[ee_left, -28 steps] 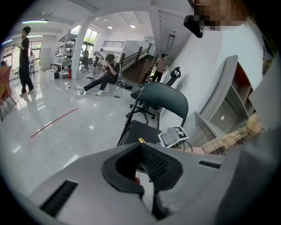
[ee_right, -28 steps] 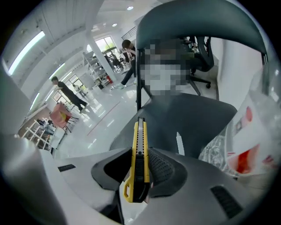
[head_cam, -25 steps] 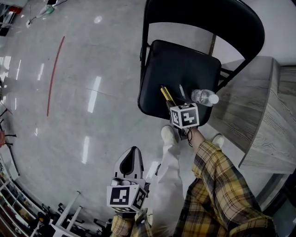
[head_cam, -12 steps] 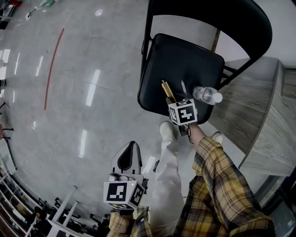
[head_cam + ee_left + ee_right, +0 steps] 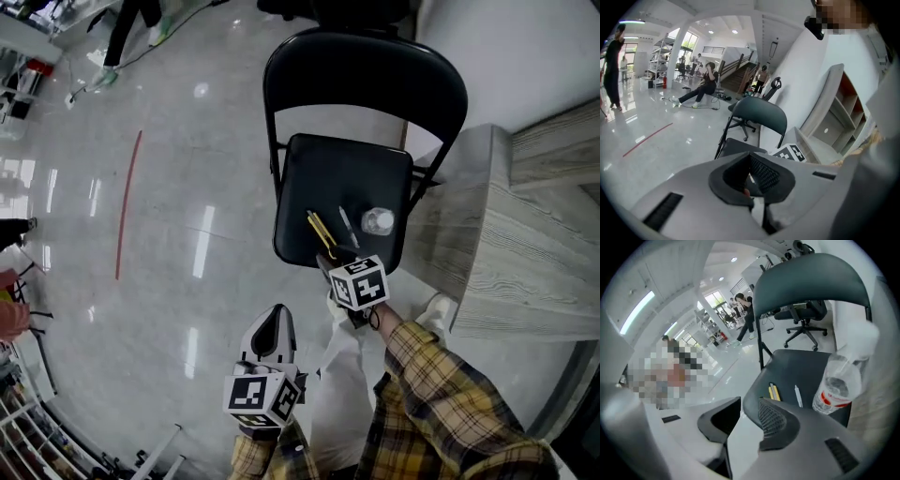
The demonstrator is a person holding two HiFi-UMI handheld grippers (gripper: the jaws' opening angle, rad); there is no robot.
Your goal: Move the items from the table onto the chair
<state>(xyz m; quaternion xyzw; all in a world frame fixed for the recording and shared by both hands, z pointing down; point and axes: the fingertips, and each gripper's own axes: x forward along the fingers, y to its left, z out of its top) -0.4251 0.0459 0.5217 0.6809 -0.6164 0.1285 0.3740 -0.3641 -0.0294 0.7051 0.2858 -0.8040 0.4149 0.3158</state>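
**Bottle, pen, pencils on chair seat; grippers off them**

Clear water bottle (image 5: pixel 378 221) is on the black seat of the chair (image 5: pixel 342 173), front corner on the table side. White cap, red label band. Can't tell if it stands or lies. Pale pen (image 5: pixel 348 225) lies just left of it, a small gap btwn them. Two yellow pencils (image 5: pixel 319 230) lie side by side further left, angled toward the seat's front edge. All three are in the seat's front half.

The right gripper (image 5: pixel 749 400) points down at the seat. Its jaws stand wide apart, w/ floor and the seat's edge showing in the gap btwn the pads. Pencils, pen and bottle all lie beyond the tips. In head view it hangs at the seat's front edge, close to the pencils' near ends; contact can't be told there.

The left gripper (image 5: pixel 750 153) has its jaws closed together, pads meeting. In head view it's lower left, over the floor, well apart from the chair.

Surrounds: grey wood-grain table (image 5: pixel 506 234) just right of the chair. Plaid sleeve (image 5: pixel 441 384) runs back from the right gripper. Glossy grey floor (image 5: pixel 187 141) w/ a red line (image 5: pixel 127 206) to the left.
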